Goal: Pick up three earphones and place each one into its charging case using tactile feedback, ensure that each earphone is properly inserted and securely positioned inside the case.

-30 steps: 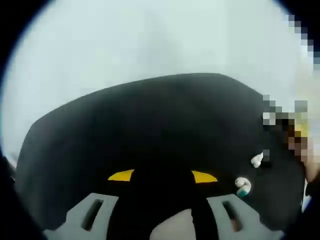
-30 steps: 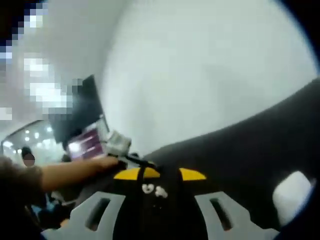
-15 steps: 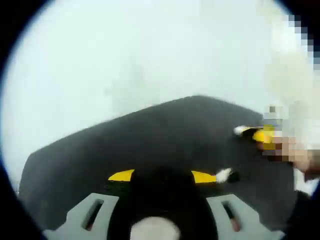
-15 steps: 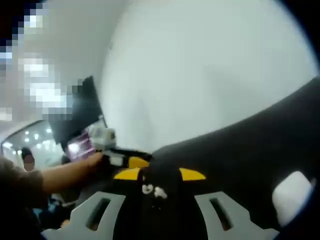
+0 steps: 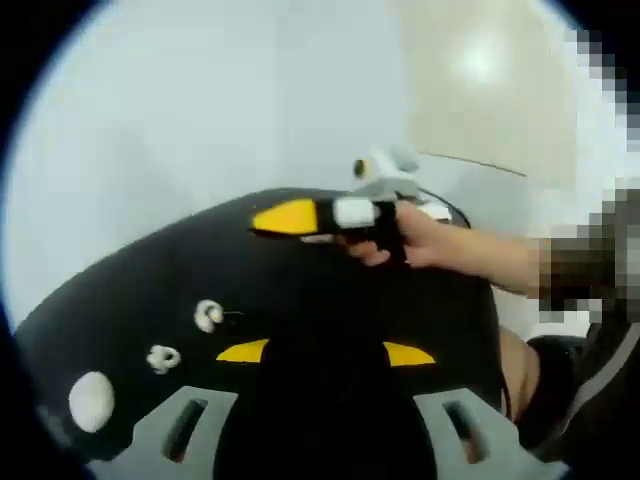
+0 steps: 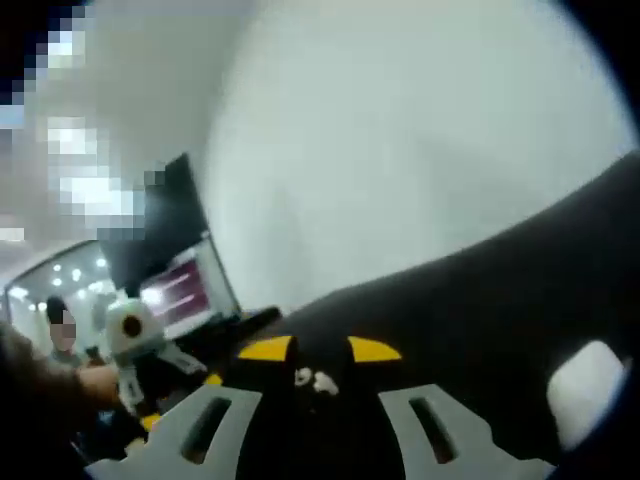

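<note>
In my left gripper view, two white earphones [image 5: 208,316] and a white charging case [image 5: 91,400] lie on the black mat [image 5: 300,270] at lower left, and my left gripper [image 5: 325,352] stands spread apart over it, grasping nothing. The right gripper [image 5: 300,217] reaches in at upper centre. In my right gripper view, that gripper [image 6: 318,349] is parted wide with a small white earphone [image 6: 315,379] low between its yellow tips; I cannot tell whether it is gripped. Another white case [image 6: 585,392] sits at the right edge.

In your left gripper view, two earphones [image 5: 208,316] [image 5: 163,357] lay side by side on the mat [image 5: 300,290], a charging case [image 5: 91,400] just beside them near the edge; your right gripper [image 5: 300,217] hovered beyond them.

In your right gripper view, another case [image 6: 588,390] lay on the mat at the right, a screen [image 6: 185,290] behind its far edge.
</note>
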`<state>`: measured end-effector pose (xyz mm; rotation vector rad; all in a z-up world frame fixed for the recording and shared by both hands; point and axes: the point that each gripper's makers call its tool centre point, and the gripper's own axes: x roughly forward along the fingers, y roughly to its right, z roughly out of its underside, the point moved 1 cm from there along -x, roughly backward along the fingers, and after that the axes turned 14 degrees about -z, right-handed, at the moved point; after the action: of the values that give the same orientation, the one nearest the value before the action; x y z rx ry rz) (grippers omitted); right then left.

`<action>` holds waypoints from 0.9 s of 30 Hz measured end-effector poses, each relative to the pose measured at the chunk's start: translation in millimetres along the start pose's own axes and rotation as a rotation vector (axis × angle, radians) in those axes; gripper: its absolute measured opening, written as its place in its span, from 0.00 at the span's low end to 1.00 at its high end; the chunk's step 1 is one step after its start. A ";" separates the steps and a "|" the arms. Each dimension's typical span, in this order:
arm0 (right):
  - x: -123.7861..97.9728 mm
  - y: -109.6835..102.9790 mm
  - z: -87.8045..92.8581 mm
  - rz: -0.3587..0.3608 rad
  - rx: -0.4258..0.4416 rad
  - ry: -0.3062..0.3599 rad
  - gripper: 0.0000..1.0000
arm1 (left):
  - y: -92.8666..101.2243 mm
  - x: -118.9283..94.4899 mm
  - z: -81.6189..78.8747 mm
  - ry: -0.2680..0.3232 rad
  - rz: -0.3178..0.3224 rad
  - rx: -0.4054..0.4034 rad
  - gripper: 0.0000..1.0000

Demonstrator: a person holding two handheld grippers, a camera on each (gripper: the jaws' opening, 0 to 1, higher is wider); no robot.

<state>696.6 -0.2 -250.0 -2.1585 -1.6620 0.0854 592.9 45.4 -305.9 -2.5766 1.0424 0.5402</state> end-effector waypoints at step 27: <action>21.5 -18.8 72.6 -0.018 -0.493 -0.533 0.23 | -123.2 -35.1 -28.2 0.503 -0.213 -0.118 0.27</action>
<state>664.3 44.3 -305.2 -2.6471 -2.1774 0.2955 663.7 139.3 -247.9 -2.9623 0.8728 -0.1142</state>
